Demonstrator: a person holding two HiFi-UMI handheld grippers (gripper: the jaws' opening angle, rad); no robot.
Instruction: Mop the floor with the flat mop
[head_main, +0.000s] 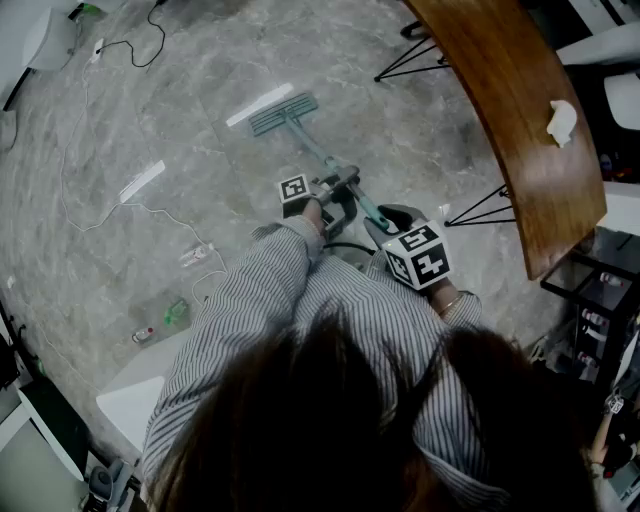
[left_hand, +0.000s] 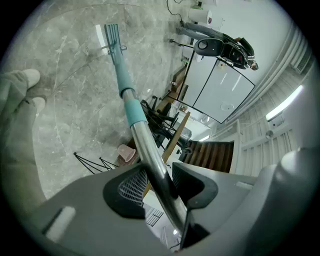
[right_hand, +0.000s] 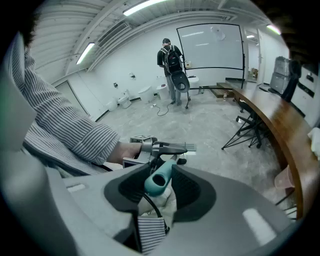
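Observation:
The flat mop's head (head_main: 283, 113) lies on the grey marble floor ahead of me, and its pole (head_main: 322, 155) slants back toward my body. My left gripper (head_main: 338, 192) is shut on the metal part of the pole (left_hand: 150, 155), below the teal sleeve (left_hand: 132, 109); the mop head (left_hand: 112, 35) shows far down the pole. My right gripper (head_main: 388, 225) is shut on the teal handle end (right_hand: 159, 181), which pokes up between its jaws. In the right gripper view the left gripper (right_hand: 156, 148) sits just beyond it.
A curved wooden table (head_main: 520, 130) on black wire legs (head_main: 410, 62) stands at the right, crumpled paper (head_main: 560, 120) on it. White strips (head_main: 141, 180), cables and a power strip (head_main: 197, 255) lie on the floor at left. A person (right_hand: 171, 60) stands far off. My shoes (left_hand: 25, 77) are near the pole.

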